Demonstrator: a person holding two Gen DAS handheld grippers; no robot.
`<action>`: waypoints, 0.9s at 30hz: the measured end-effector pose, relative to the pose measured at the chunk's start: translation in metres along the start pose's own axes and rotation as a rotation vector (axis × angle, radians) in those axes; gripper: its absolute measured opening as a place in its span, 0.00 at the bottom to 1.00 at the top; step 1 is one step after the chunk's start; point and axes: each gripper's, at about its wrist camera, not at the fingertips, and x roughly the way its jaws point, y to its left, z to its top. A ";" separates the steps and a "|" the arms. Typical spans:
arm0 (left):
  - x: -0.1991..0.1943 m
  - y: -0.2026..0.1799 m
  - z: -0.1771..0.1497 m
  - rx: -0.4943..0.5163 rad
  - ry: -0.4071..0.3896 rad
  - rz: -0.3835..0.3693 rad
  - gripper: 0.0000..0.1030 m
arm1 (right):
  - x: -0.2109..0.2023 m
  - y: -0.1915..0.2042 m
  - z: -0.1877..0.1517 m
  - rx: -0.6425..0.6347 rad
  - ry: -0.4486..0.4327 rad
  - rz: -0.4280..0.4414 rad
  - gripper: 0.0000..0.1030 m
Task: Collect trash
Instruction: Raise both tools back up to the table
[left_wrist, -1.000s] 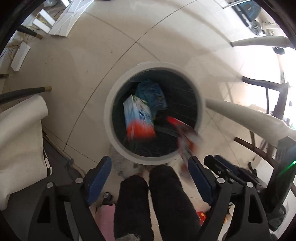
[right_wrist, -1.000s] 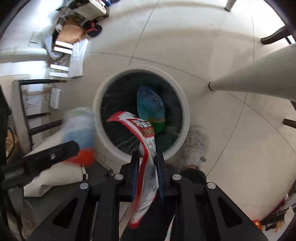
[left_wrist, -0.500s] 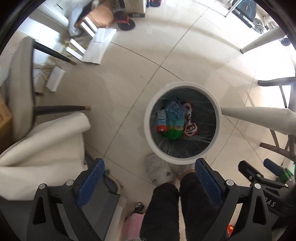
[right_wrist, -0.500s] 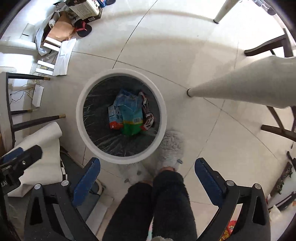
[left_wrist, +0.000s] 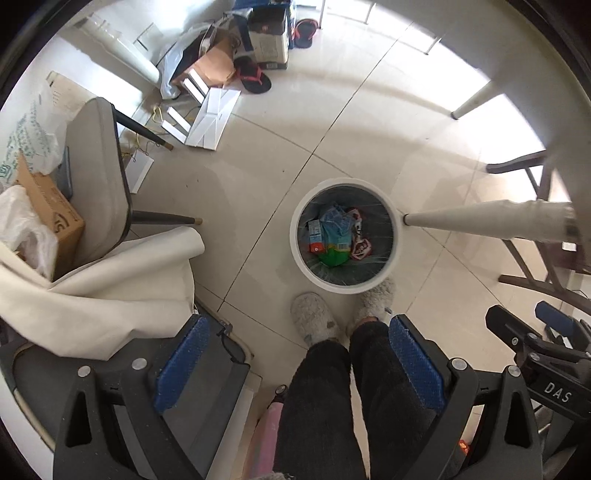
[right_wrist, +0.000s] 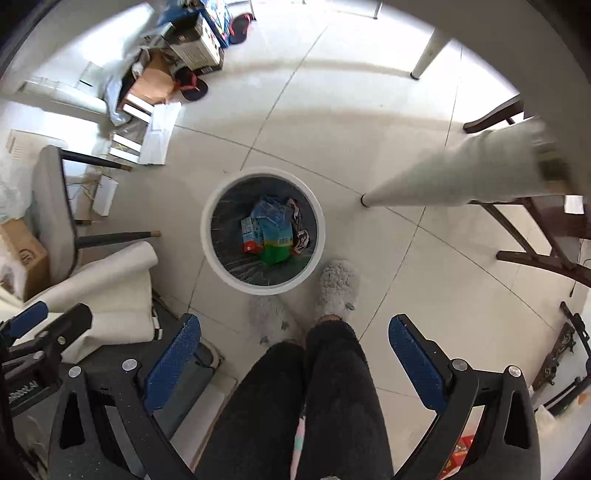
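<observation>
A round white trash bin (left_wrist: 299, 254) with a black liner stands on the tiled floor, also in the right wrist view (right_wrist: 321, 236). Inside lie a blue-green snack bag (left_wrist: 334, 236), a small blue-orange carton (left_wrist: 314, 236) and a red-white wrapper (left_wrist: 360, 245); the same bag (right_wrist: 275, 230), carton (right_wrist: 249, 234) and wrapper (right_wrist: 301, 232) show in the right wrist view. My left gripper (left_wrist: 297, 365) is open and empty, high above the bin. My right gripper (right_wrist: 295, 363) is open and empty, also high above it.
The person's dark-trousered legs (right_wrist: 314, 406) and grey slippers (left_wrist: 314, 319) stand just before the bin. A grey chair (left_wrist: 98, 177) and white cloth (left_wrist: 110, 280) are at left. A white table leg (left_wrist: 480, 223) and dark wooden chairs (right_wrist: 535, 236) are at right. Boxes and sandals (left_wrist: 255, 77) lie at the back.
A second ago my right gripper held the red-white wrapper over the bin; it has let go and opened. Both grippers have risen well above the bin, which looks smaller.
</observation>
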 end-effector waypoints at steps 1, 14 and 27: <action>-0.008 0.000 -0.002 0.005 -0.003 -0.003 0.97 | -0.015 0.001 -0.004 -0.006 -0.009 -0.002 1.00; -0.144 -0.005 -0.015 0.031 -0.151 0.053 0.97 | -0.177 0.009 -0.033 -0.025 -0.082 0.074 1.00; -0.251 -0.102 0.138 0.287 -0.480 0.230 1.00 | -0.308 -0.083 0.065 0.244 -0.250 0.230 1.00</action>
